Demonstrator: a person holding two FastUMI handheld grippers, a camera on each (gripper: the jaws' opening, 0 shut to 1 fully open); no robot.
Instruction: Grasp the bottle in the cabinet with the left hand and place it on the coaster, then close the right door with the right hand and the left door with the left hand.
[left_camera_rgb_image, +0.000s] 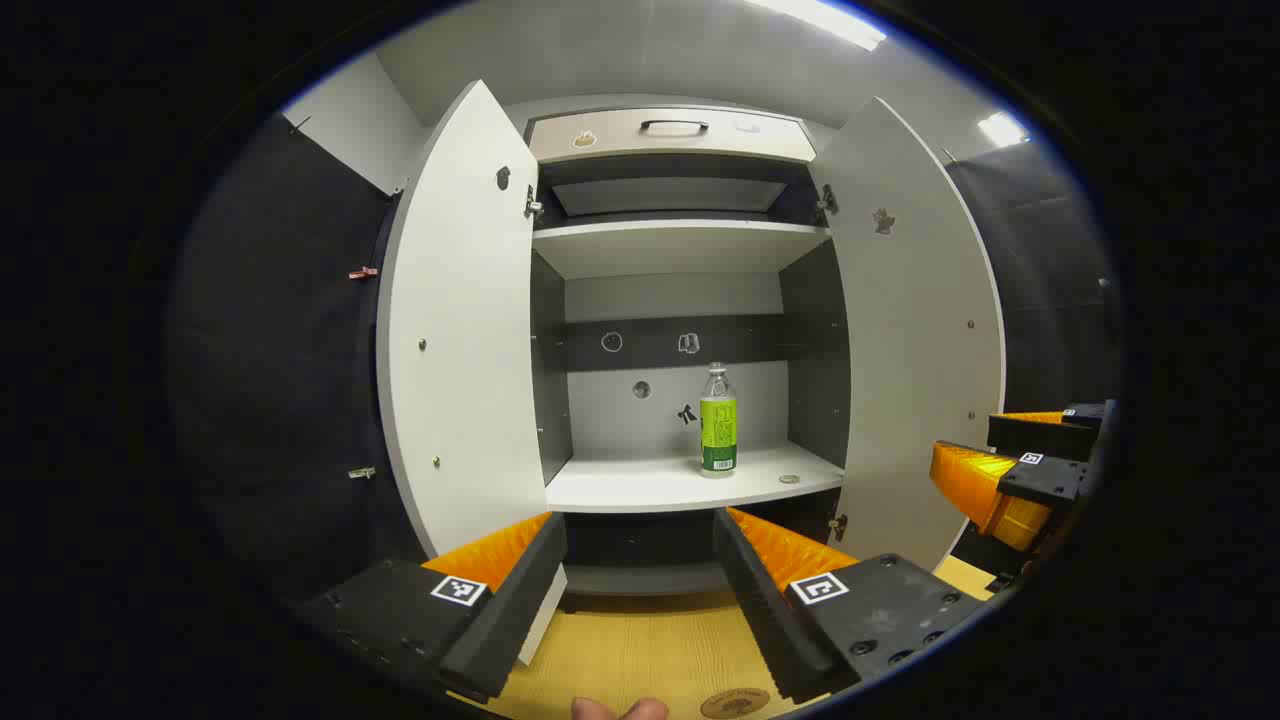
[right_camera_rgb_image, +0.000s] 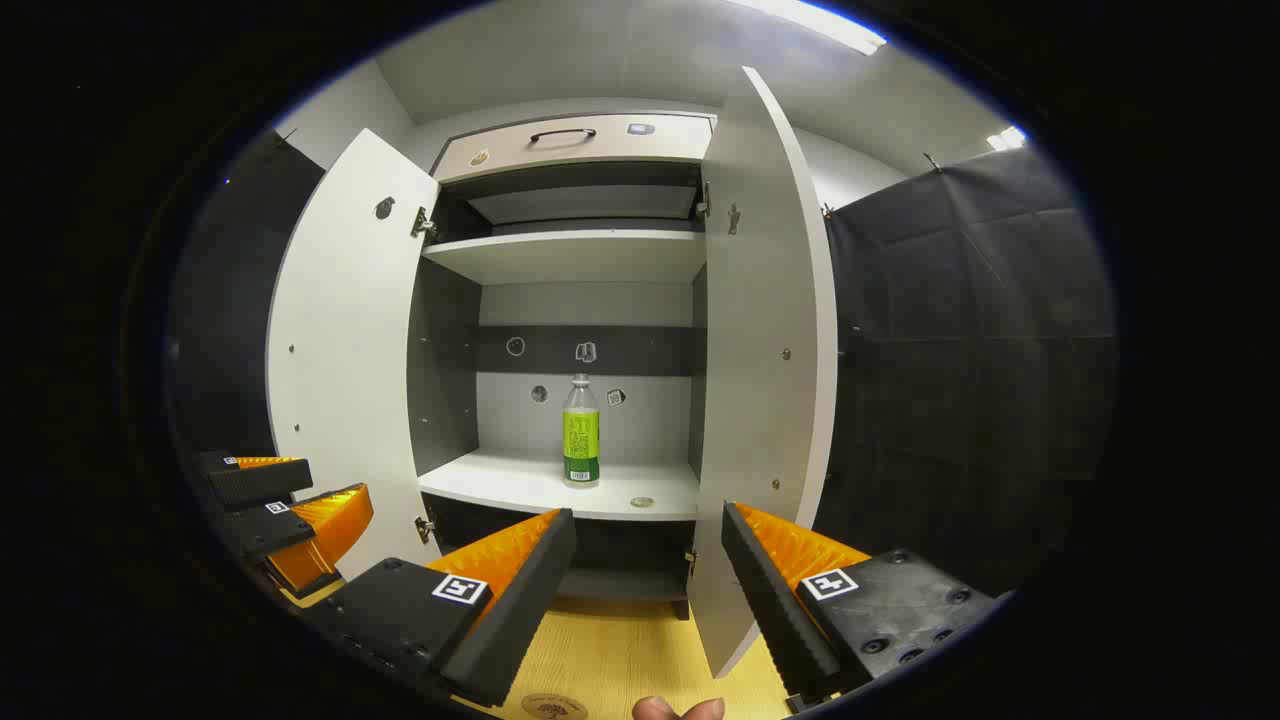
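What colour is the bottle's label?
Bright green, darker green at the bottom, on the bottle; clearest in the left gripper view.

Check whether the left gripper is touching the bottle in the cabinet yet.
Apart. In the left gripper view, the left gripper is open in front of the cabinet, while the bottle stands alone on the shelf farther back.

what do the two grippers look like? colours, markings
Left gripper and right gripper look identical: black bodies with screw heads, orange ribbed finger backs, black ridged inner pads, and a square black-and-white tag marker on each finger block. No cables or sleeves visible.
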